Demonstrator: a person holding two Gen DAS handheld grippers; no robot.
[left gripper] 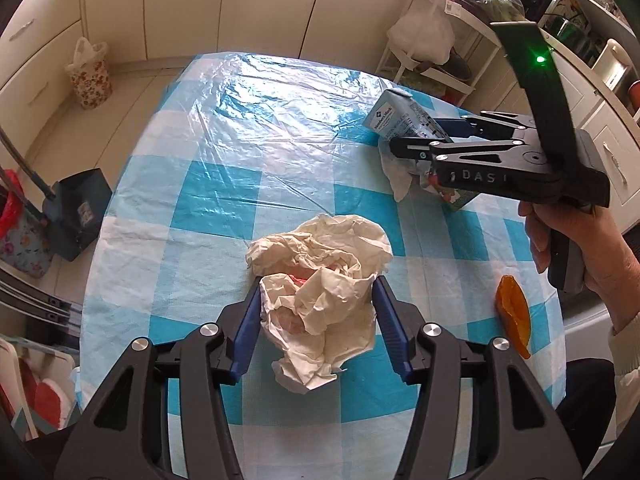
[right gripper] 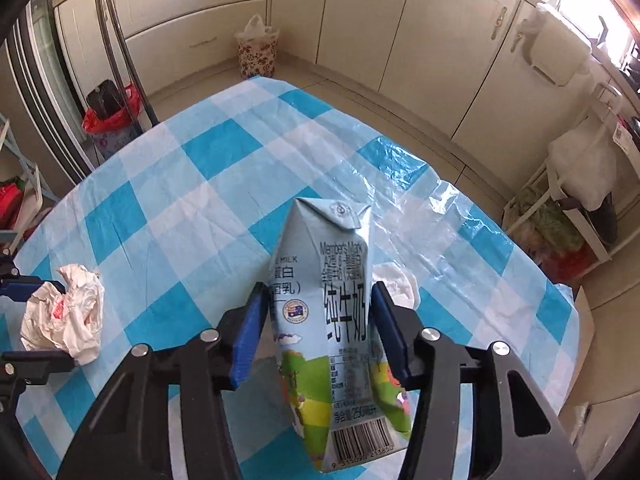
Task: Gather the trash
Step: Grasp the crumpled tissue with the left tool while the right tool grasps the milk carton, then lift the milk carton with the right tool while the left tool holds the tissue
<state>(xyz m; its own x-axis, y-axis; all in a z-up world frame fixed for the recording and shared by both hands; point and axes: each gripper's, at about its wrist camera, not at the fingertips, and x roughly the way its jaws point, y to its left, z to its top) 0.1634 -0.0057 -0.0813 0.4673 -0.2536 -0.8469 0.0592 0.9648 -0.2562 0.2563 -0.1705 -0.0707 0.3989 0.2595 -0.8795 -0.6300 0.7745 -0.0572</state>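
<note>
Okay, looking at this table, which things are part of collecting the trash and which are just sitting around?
Part of the job:
- crumpled paper, between the left gripper pads
- milk carton, between the right gripper pads
- white tissue behind the carton
- orange peel

Just lying about:
- checked tablecloth
- floral bag on the floor
- white bags on the rack

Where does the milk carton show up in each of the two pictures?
Left wrist view: milk carton at upper right, between the right gripper's fingers.
Right wrist view: carton at centre bottom, between the blue pads.
Shared landmark: the crumpled paper on the checked tablecloth.
</note>
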